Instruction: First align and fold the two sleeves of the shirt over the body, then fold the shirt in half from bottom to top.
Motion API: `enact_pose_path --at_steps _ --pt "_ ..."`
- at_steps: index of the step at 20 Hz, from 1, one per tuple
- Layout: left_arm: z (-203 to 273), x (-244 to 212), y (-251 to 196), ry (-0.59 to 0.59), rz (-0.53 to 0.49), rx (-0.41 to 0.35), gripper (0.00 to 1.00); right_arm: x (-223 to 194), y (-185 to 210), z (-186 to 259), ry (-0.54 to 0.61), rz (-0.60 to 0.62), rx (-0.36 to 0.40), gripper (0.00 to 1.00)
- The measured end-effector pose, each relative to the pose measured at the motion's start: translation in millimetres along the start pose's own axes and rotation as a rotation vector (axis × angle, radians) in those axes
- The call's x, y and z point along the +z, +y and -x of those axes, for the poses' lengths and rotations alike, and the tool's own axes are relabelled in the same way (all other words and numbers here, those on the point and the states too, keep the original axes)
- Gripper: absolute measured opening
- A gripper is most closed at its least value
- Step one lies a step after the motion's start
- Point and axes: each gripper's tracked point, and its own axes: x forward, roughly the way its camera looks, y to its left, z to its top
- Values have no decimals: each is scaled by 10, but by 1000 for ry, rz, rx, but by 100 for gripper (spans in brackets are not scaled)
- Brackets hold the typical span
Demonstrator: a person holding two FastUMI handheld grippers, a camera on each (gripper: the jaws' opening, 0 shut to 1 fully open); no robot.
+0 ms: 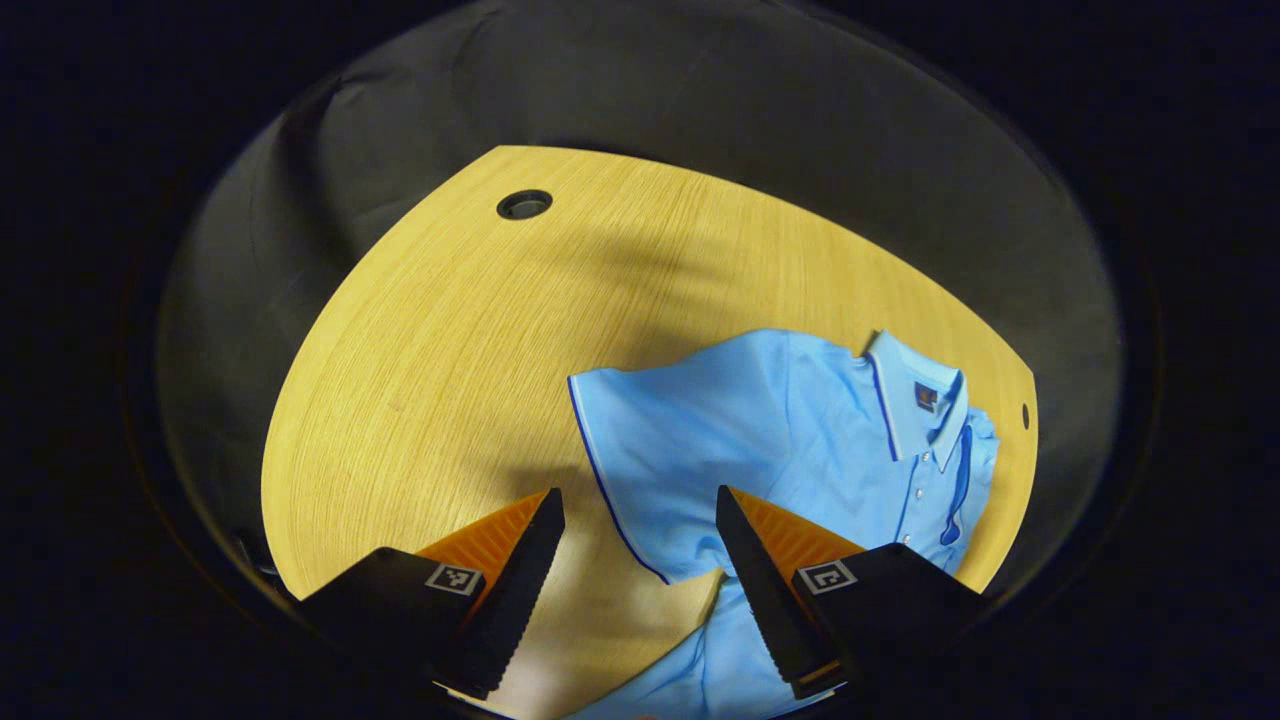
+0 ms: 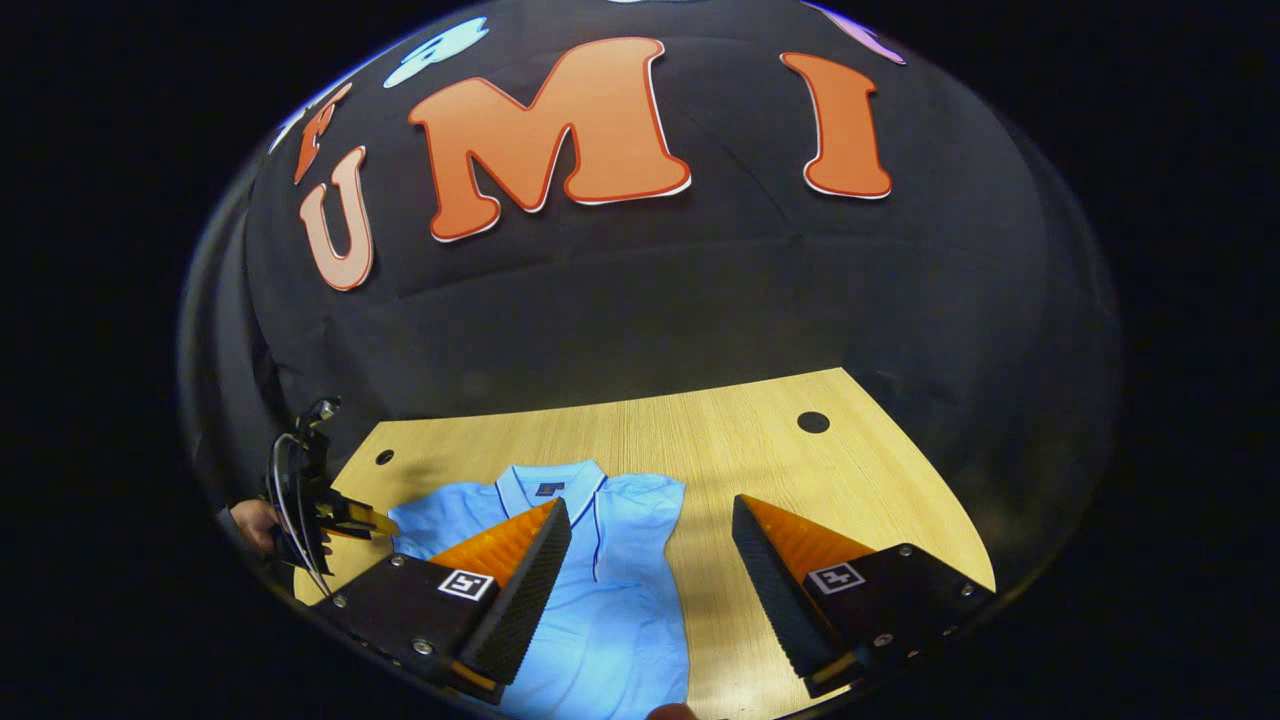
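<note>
A light blue polo shirt point(image 1: 800, 440) lies flat on the wooden table point(image 1: 450, 350), collar point(image 1: 915, 400) at the right in the left gripper view. One sleeve point(image 1: 640, 430) spreads out toward my left gripper point(image 1: 638, 495), which hovers open just above the sleeve's hem. In the right gripper view the shirt point(image 2: 620, 590) lies under my right gripper point(image 2: 650, 503), which is open above the shirt's straight right edge. The collar point(image 2: 550, 485) points to the far side. The left gripper point(image 2: 330, 515) is held by a hand point(image 2: 250, 525) beside the spread sleeve point(image 2: 430, 520).
The table has a round cable hole point(image 1: 524, 204) and a small hole point(image 1: 1025, 415) past the collar. From the right gripper view, bare wood point(image 2: 850, 500) stretches right of the shirt, with a hole point(image 2: 812, 422). The black cloth wall point(image 2: 650, 300) stands close behind the table.
</note>
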Motion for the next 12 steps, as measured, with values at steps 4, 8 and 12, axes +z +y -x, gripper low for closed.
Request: enact_pose_path --at_steps 4,8,12 --pt "-114 -44 -8 58 9 35 98 76 -98 146 -34 -7 -4 98" --pt "-168 -145 4 107 3 85 97 120 -160 321 -62 12 8 98" --pt "-119 -83 -55 116 1 80 72 69 -191 492 -75 54 2 98"
